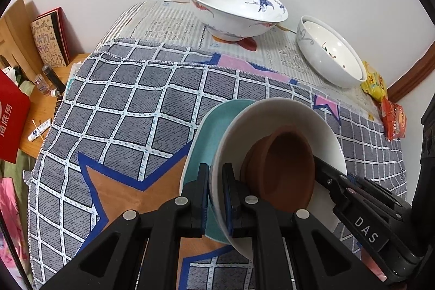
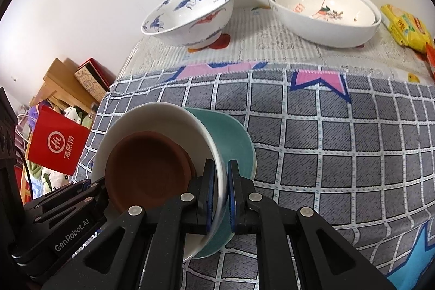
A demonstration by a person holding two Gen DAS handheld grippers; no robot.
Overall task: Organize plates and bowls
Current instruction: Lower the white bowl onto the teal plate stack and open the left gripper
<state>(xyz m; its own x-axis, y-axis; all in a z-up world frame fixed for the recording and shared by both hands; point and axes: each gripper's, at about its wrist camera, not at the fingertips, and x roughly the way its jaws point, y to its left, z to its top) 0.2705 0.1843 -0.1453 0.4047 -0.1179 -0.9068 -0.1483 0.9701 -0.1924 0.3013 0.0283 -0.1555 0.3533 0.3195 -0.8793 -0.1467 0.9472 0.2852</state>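
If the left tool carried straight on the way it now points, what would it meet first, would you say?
The left tool is shut on the white bowl rim, so that comes along. Ahead lies the teal plate on the checked cloth, probably first, though depth is unclear.

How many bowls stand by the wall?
3: the crane-patterned bowl at left, a white bowl at right, a smaller bowl nested inside it; others may be hidden.

Left wrist view: from close on the left of the stacked dishes point(image 1: 274, 148), looking steeply down and forward along its fingers point(image 1: 202, 197). Right wrist view: equally close on the right of those dishes point(image 2: 163, 154), angled likewise. Shared beyond the stack: checked cloth point(image 1: 130, 105) point(image 2: 339, 140), crane-patterned bowl point(image 1: 233, 10) point(image 2: 190, 15), white wall.
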